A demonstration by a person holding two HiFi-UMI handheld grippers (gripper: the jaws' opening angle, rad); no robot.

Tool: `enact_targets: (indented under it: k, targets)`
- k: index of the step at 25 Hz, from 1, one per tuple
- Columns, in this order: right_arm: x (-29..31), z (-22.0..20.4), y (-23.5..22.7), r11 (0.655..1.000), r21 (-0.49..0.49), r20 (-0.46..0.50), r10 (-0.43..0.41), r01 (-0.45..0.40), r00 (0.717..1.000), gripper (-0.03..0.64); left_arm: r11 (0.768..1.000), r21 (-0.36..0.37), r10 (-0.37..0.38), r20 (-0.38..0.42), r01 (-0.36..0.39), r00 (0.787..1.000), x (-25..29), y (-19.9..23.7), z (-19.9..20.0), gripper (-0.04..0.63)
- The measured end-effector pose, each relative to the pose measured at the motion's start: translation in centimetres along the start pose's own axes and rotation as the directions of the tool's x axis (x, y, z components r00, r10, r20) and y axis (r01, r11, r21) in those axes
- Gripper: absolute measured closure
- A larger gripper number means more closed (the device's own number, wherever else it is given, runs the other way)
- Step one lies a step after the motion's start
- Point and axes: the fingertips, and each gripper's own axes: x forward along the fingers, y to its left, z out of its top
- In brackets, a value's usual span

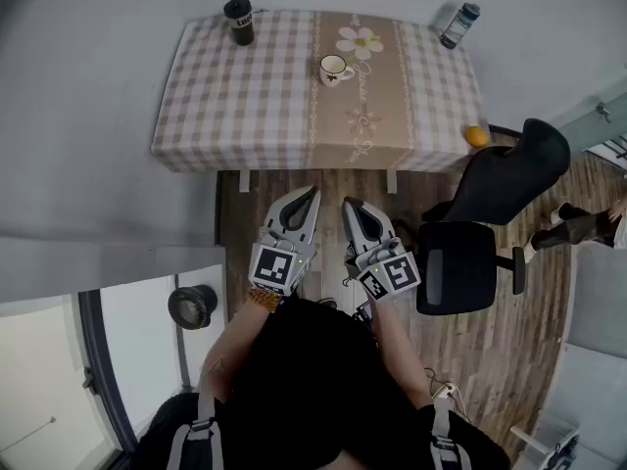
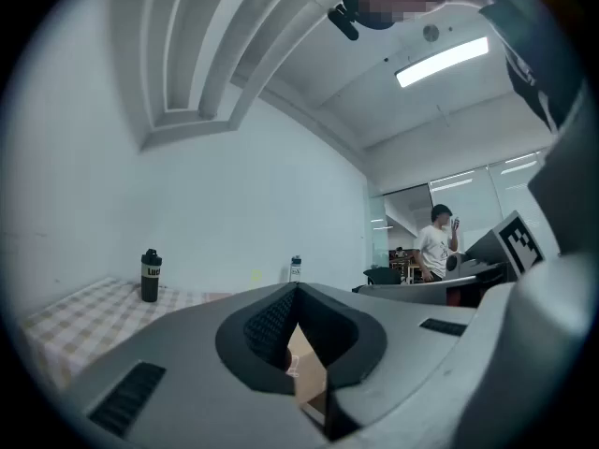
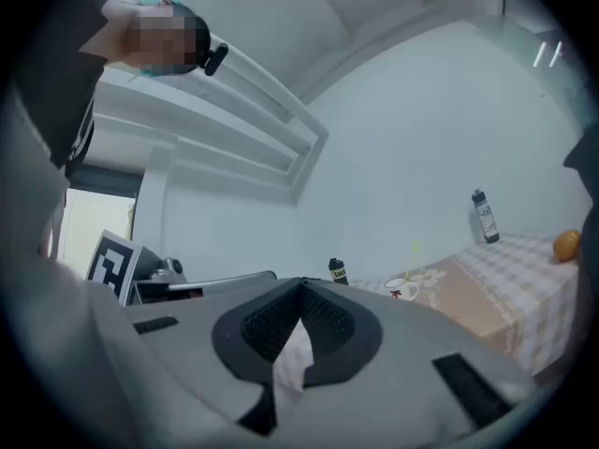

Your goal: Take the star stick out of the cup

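While held low near the body, tips aimed at the far table (image 1: 245, 96), L gripper (image 1: 310, 198) & R gripper (image 1: 350, 207) are both clenched, empty; stick (image 3: 416, 253) is seen standing in cup (image 1: 333, 69), well apart.

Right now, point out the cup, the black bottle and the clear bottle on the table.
cup (image 1: 332, 70), head view, its white body.
black bottle (image 1: 240, 25), head view, its body below the lid.
clear bottle (image 1: 457, 29), head view, its body below the dark cap.
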Motion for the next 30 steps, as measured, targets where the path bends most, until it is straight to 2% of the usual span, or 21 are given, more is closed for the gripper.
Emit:
enact_targets:
  k: [8, 13, 19, 23, 30]
  targets:
    - [5.6, -0.7, -1.3, 0.999, -0.050, -0.041, -0.020, 0.018, 0.999, 0.615, 1.000, -0.001, -0.022, 0.007, 0.022, 1.000, 3.3, 5.4, 0.5, 0.594]
    - [9.9, -0.4, -0.7, 0.997, -0.073, -0.058, -0.043, 0.039, 0.997, 0.614, 0.999, -0.018, -0.033, 0.008, 0.033, 0.999, 3.4, 10.1, 1.7, 0.594]
    - [13.0, -2.1, -4.8, 0.992, -0.041, -0.080, -0.122, 0.119, 0.989, 0.614, 0.995, -0.040, -0.095, -0.009, 0.095, 0.995, 5.6, 12.6, 0.5, 0.594]
    - [14.6, -1.4, -6.1, 0.985, -0.010, -0.056, -0.171, 0.170, 0.984, 0.614, 0.991, -0.044, -0.124, -0.032, 0.123, 0.992, 5.7, 14.6, 0.2, 0.594]
    - [18.1, 0.1, -9.1, 0.983, -0.026, -0.041, -0.184, 0.183, 0.982, 0.614, 0.992, -0.096, -0.085, -0.057, 0.079, 0.995, 8.3, 18.3, -0.7, 0.594]
